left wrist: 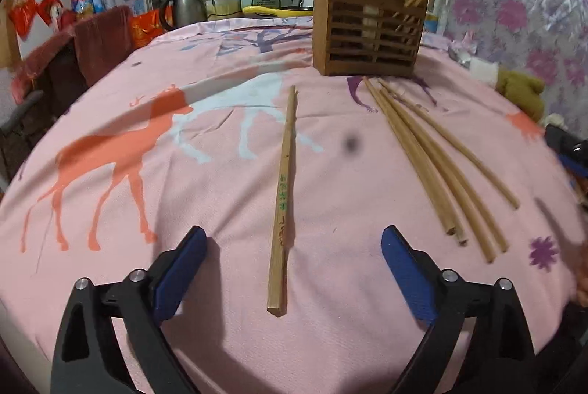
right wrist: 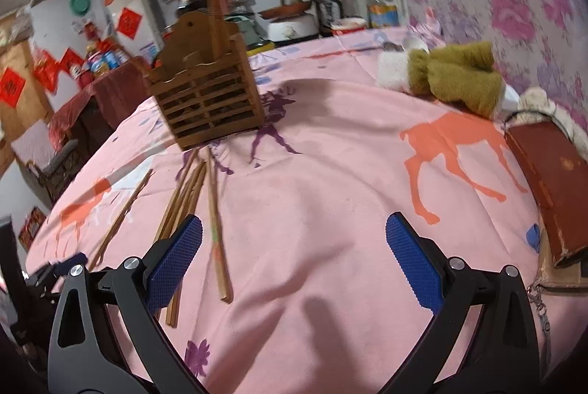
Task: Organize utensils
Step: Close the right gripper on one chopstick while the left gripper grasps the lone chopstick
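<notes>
The left hand-held gripper [left wrist: 290, 258] stands released, its blue pads wide apart, with a single chopstick [left wrist: 283, 199] lying between them in the lower middle of the left wrist view. The stick touches neither pad; it rests flat on the pink tablecloth [left wrist: 205, 144], running up the frame toward the wooden slatted utensil holder [left wrist: 367, 26]. That straddling pose looks like the setup for a pick: the jaws sit either side of the thick, square end, where a grip would hold best.

To the right in the same view a loose bundle of chopsticks [left wrist: 437, 166] fans out from just below the holder, their near ends spread and their far ends close together. A few sticks already stand upright in the holder's compartments (two in the left one, a pair leaning out of the right), which suggests the holder is the destination for everything on the cloth.

The right hand-held gripper [right wrist: 294, 261] is likewise released and empty, hovering over bare cloth in the lower middle of its view, with the bundle just beside its left pad [right wrist: 176, 261]. It seems parked out of the way. At the right edge lie an olive knitted item [right wrist: 459, 78] and a brown book-like case [right wrist: 547, 188], well apart from the task.
</notes>
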`<state>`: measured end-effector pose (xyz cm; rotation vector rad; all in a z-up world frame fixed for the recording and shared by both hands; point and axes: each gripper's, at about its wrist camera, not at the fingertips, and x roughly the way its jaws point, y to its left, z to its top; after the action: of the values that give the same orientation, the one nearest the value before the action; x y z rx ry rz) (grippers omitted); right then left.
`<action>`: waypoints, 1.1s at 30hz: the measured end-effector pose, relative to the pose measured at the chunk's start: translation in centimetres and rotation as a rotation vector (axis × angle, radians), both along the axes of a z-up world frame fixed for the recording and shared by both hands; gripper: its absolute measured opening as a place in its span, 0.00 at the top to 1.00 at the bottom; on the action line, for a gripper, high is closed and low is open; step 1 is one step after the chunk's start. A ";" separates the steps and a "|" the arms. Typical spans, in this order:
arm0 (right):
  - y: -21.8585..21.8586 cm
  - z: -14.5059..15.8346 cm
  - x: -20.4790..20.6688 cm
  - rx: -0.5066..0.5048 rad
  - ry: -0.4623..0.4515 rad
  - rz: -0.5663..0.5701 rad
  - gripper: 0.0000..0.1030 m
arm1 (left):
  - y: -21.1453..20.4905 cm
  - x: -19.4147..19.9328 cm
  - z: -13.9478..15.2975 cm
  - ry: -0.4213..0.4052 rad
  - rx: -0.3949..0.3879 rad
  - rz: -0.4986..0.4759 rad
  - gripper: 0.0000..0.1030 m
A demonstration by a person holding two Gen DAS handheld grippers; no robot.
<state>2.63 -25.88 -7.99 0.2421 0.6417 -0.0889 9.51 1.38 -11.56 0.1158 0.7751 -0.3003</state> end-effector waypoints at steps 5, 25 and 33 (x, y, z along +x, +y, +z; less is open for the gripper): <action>3.2 -0.8 -0.9 -0.122 0.017 0.127 0.15 | 0.1 0.1 -0.1 0.001 -0.006 -0.003 0.06; 5.3 -2.9 0.9 -0.108 0.152 0.255 0.75 | 0.1 0.1 -0.2 -0.001 -0.002 -0.001 0.05; 4.2 -3.2 0.7 -0.117 0.183 0.164 0.95 | 0.1 0.1 -0.2 0.001 0.003 0.002 0.05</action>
<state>3.29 -21.71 -11.18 0.0683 0.8336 0.0093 9.64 1.48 -11.77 0.1173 0.7761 -0.2970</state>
